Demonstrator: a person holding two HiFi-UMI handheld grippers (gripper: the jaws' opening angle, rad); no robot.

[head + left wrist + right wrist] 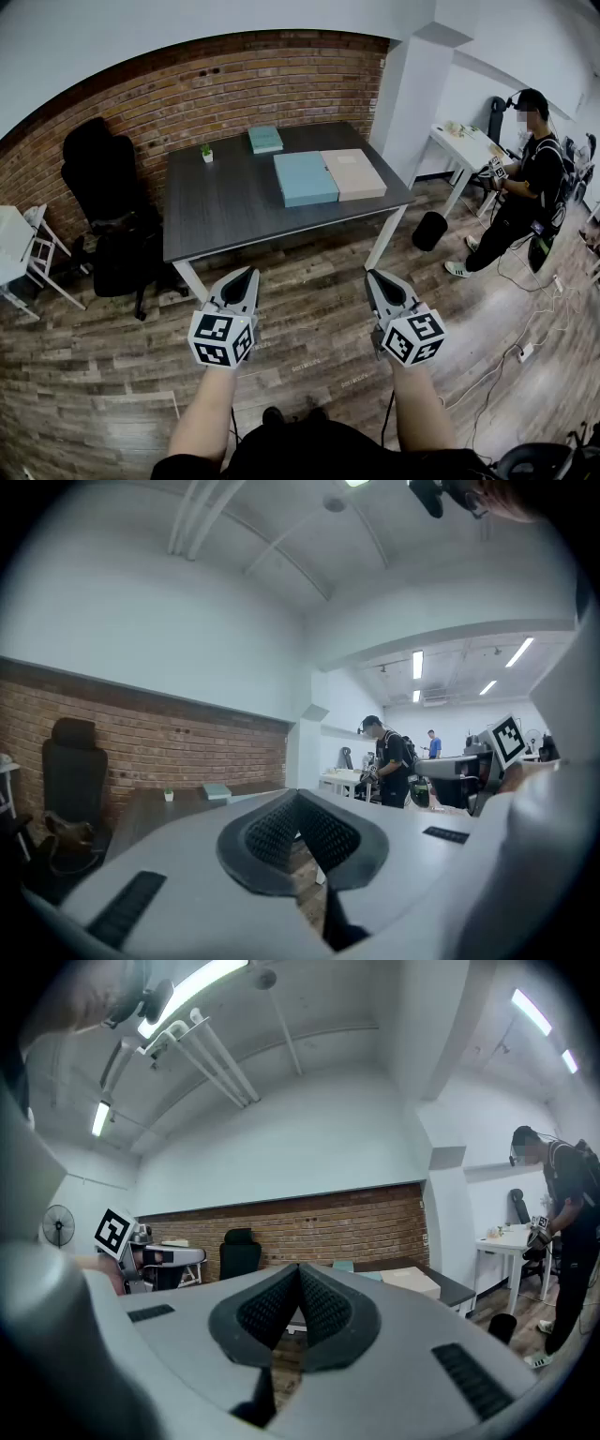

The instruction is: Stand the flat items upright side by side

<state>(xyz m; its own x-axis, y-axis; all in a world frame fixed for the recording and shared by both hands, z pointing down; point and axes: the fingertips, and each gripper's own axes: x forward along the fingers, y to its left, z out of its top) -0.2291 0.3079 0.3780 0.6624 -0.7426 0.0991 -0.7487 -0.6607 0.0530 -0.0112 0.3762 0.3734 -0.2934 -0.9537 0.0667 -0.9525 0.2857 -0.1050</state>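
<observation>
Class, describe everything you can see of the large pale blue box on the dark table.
The large pale blue box is flat, rectangular and matt, like cardboard. It lies flat near the middle of the dark table, its long side against the beige box on its right in the head view. Nothing rests on it.

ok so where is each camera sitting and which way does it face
Head view: on the head, looking steeply down at the table; forearms, left claw and right claw show.
Left gripper view: on the left claw, facing along its shut jaws toward the brick wall; right claw shows at right.
Right gripper view: on the right claw, facing that wall too; left claw shows at left.
Shared: all three see the table.
</observation>
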